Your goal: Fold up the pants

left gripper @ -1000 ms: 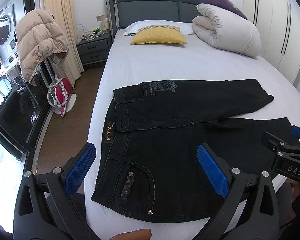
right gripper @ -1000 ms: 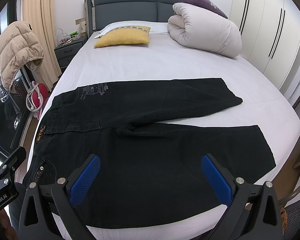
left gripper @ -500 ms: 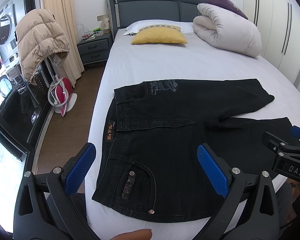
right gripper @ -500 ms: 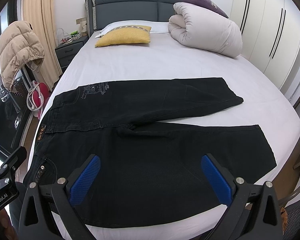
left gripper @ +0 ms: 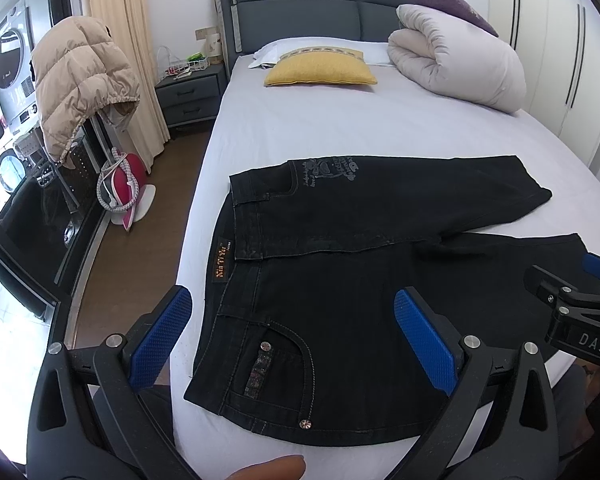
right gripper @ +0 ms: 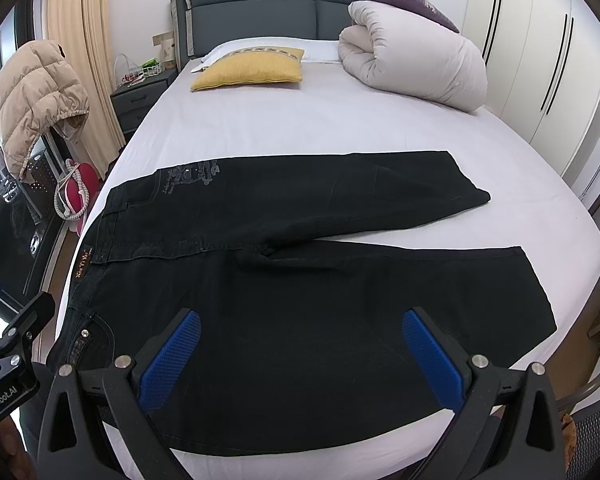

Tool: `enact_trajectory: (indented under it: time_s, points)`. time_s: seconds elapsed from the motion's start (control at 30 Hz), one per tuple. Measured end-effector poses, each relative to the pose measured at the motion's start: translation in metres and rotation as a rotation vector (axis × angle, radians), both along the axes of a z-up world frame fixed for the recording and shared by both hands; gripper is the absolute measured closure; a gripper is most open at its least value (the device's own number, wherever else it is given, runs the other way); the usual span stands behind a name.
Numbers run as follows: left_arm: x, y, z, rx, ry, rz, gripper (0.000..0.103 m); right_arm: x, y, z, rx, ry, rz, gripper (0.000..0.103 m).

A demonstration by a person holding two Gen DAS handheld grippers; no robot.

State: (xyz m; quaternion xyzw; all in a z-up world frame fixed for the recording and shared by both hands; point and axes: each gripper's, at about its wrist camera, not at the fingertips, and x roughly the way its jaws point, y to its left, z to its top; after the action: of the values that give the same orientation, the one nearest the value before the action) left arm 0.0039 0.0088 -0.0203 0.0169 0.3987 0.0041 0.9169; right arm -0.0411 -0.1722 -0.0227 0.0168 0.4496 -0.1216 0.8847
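Closest to the lens in the left wrist view is the left gripper (left gripper: pixel 292 336), jaws spread wide with nothing between them, hovering over the waist end of the black pants (left gripper: pixel 340 280). A fingertip (left gripper: pixel 272 468) pokes in at the bottom edge of that frame. The right gripper (right gripper: pixel 300 348) looks the same in its own view: jaws wide open, empty, hanging above the lower leg of the pants (right gripper: pixel 300 280) in the bottom half of the frame.

The pants lie flat on the bed (left gripper: pixel 340 132), across the near part of the white sheet, waistband toward the left of the frame and the 2 legs running off to the right. The legs split into a narrow V, with the farther leg ending short of the bed's right edge. There's a tan label on the waistband and a pale print near the far hip.

Further up the bed there's a yellow pillow (right gripper: pixel 248 70) near the centre top, with a rolled white duvet (right gripper: pixel 412 68) to its right. Behind those is the grey headboard (right gripper: pixel 268 4). In the upper left of the frame a beige puffer jacket (left gripper: pixel 80 80) hangs over something, and a dark nightstand (left gripper: pixel 192 96) sits beside the bed.
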Motion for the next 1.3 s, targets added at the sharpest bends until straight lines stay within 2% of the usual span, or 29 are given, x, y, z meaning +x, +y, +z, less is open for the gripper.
enact_trajectory:
  time_s: [0.2,0.27,0.33,0.4,0.47,0.53,0.6,0.63,0.7,0.73,0.77,0.8,0.87,1.0,1.07,1.13,1.23,1.3]
  points:
    - [0.004,0.000,-0.004,0.020,-0.046,-0.018,0.000,0.004,-0.004,-0.004,0.026,0.010,0.012,0.000]
    - [0.006,0.003,-0.004,-0.003,-0.061,-0.043,0.000,0.005,-0.006,-0.005,0.046,0.010,0.025,0.000]
    - [0.014,0.007,-0.007,-0.046,-0.028,-0.079,0.000,0.008,-0.010,-0.006,0.073,0.006,0.044,0.000]
    - [0.027,0.009,-0.013,-0.046,0.019,-0.100,0.000,0.014,-0.017,-0.006,0.122,0.000,0.069,0.000]
    - [0.037,0.009,-0.020,-0.005,0.028,-0.120,0.000,0.019,-0.025,-0.006,0.177,-0.016,0.092,0.000]
    - [0.044,0.006,-0.023,0.075,-0.022,-0.141,0.000,0.027,-0.034,-0.004,0.226,-0.040,0.116,0.000]
    - [0.047,0.007,-0.023,0.116,-0.084,-0.132,0.000,0.038,-0.045,-0.001,0.239,-0.057,0.128,0.000]
    - [0.053,0.008,-0.024,0.146,-0.081,-0.119,0.000,0.044,-0.050,0.000,0.241,-0.062,0.131,0.000]
    - [0.071,0.012,-0.031,0.160,-0.008,-0.085,0.000,0.059,-0.062,0.001,0.249,-0.068,0.144,0.000]
    - [0.088,0.021,-0.036,0.129,0.062,-0.051,0.000,0.066,-0.067,0.001,0.249,-0.068,0.152,0.000]
    - [0.099,0.026,-0.039,0.117,0.096,-0.034,0.000,0.076,-0.073,0.001,0.246,-0.067,0.172,0.000]
    - [0.111,0.030,-0.040,0.118,0.113,-0.022,0.000,0.084,-0.076,0.002,0.245,-0.065,0.194,0.000]
    - [0.137,0.037,-0.040,0.157,0.069,-0.022,0.000,0.101,-0.083,0.003,0.240,-0.067,0.249,0.001]
    - [0.205,0.040,-0.046,0.201,0.066,-0.172,0.000,0.142,-0.091,-0.001,0.208,-0.014,0.367,0.005]
    - [0.243,0.038,-0.052,0.197,0.074,-0.300,0.000,0.162,-0.092,-0.004,0.199,0.009,0.444,0.008]
    - [0.278,0.039,-0.062,0.177,0.112,-0.392,0.000,0.182,-0.094,-0.009,0.181,0.027,0.505,0.014]
    - [0.339,0.041,-0.088,0.143,0.251,-0.497,0.001,0.209,-0.094,-0.019,0.156,0.067,0.574,0.028]
    - [0.357,0.040,-0.101,0.132,0.297,-0.545,0.002,0.222,-0.091,-0.026,0.135,0.084,0.628,0.033]
